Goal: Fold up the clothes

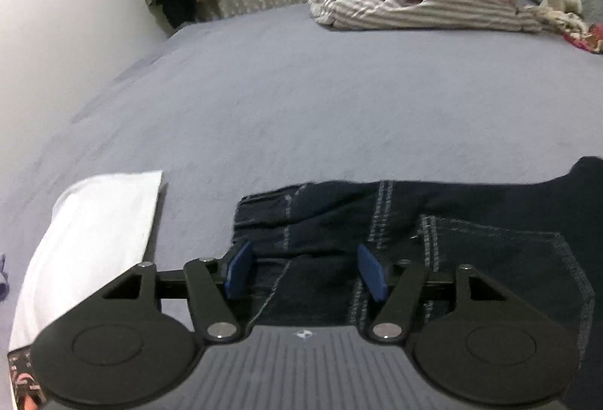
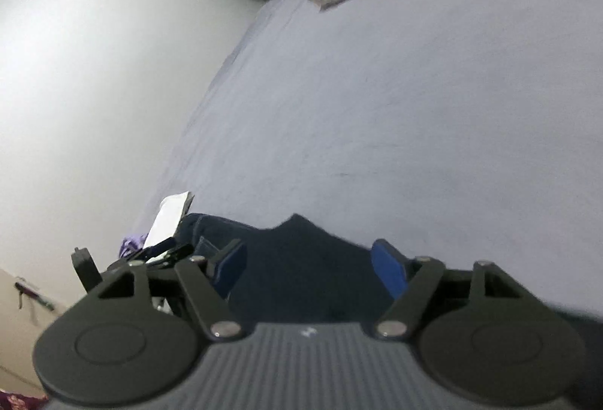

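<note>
Dark stitched denim jeans (image 1: 433, 221) on matt grey cloth bedsheet (image 1: 301, 100)

My two views are softly and evenly lit, with no hard shadows. The wall (image 2: 94, 78) glares pale on my right view, washed out near its middle. Both views smear with motion blur, worst on the right. Fisheye bends the bed (image 1: 301, 100), and the corners go black.

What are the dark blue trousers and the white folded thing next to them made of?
The dark blue trousers look like denim: matte, heavy weave with pale contrast stitching along seams and pocket. The white folded cloth seems a smooth, thin fabric, perhaps cotton; too blurred to be sure.
</note>
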The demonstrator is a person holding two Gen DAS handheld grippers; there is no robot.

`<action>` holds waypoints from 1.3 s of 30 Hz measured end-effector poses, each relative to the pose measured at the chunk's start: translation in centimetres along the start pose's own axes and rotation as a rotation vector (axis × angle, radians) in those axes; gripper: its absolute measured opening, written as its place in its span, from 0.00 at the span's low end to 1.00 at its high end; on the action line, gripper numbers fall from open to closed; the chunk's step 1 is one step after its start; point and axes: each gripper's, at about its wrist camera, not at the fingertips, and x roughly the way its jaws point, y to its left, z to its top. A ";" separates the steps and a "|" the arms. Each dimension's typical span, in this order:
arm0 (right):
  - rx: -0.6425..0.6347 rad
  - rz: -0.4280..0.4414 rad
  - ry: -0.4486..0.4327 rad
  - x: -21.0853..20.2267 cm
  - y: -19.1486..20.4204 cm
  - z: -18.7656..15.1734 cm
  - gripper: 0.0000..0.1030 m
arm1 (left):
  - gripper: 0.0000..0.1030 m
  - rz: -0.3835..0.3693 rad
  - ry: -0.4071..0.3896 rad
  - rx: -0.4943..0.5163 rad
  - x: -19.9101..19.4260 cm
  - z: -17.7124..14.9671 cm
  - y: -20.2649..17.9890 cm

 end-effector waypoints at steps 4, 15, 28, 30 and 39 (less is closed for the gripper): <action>-0.003 0.042 0.100 2.9 -0.6 1.7 0.63 | 0.72 0.004 0.003 -0.022 1.3 -0.6 0.6; -0.037 0.215 0.290 6.0 -1.4 3.5 0.51 | 0.85 -0.048 0.033 -0.154 3.4 -0.9 2.5; 0.094 0.277 0.277 11.0 -2.9 4.3 0.46 | 0.86 -0.004 0.019 -0.121 2.9 -0.5 1.8; 0.115 0.218 0.249 10.9 -3.3 4.2 0.12 | 0.86 -0.006 0.022 -0.128 2.8 -0.5 1.8; 0.126 0.004 -0.086 2.7 -5.1 3.4 0.39 | 0.84 0.051 -0.028 -0.114 1.2 0.9 1.1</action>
